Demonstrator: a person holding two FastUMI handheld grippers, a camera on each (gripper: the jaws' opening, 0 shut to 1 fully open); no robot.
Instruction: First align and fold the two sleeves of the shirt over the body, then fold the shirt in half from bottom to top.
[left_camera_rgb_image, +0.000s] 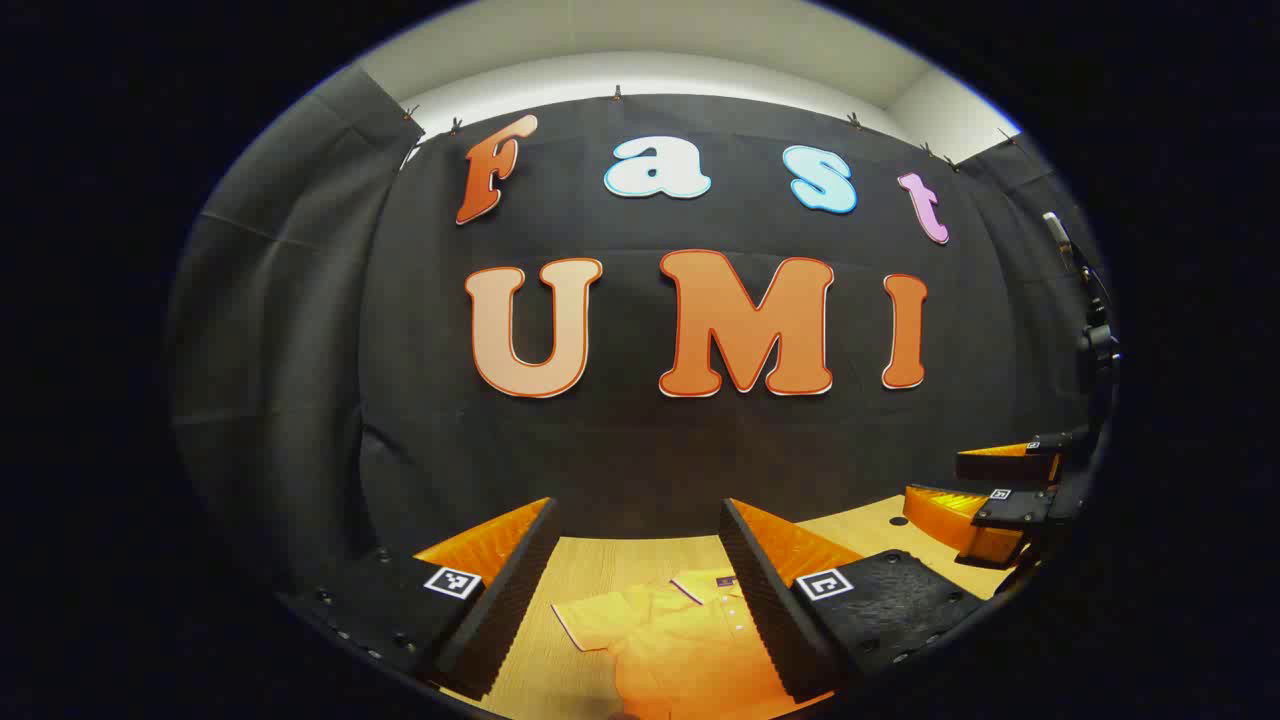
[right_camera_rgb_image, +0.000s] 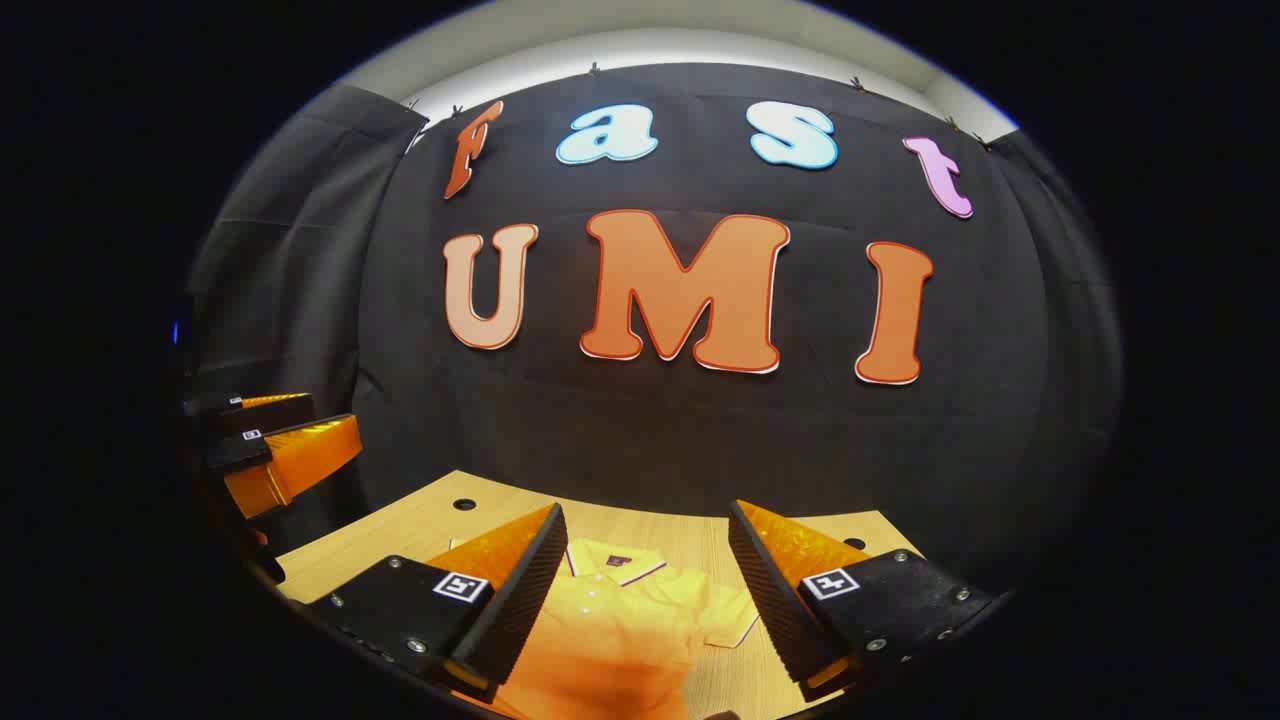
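Two grippers hang high over the table (right_camera_rgb_image: 690, 545) — nothing is folded yet. On the table lies the yellow shirt (right_camera_rgb_image: 620, 625), flat, collar toward the back wall, both short sleeves spread out. The left gripper (left_camera_rgb_image: 640, 560) has its jaws spread wide and holds nothing. The right gripper (right_camera_rgb_image: 645, 560) is the same. A sleeve could bunch up or fold crooked — if the jaws grab too much cloth.

A light wooden table (right_camera_rgb_image: 400, 535) with round holes near its back edge; a yellow polo shirt (right_camera_rgb_image: 610, 620) lies flat on it.
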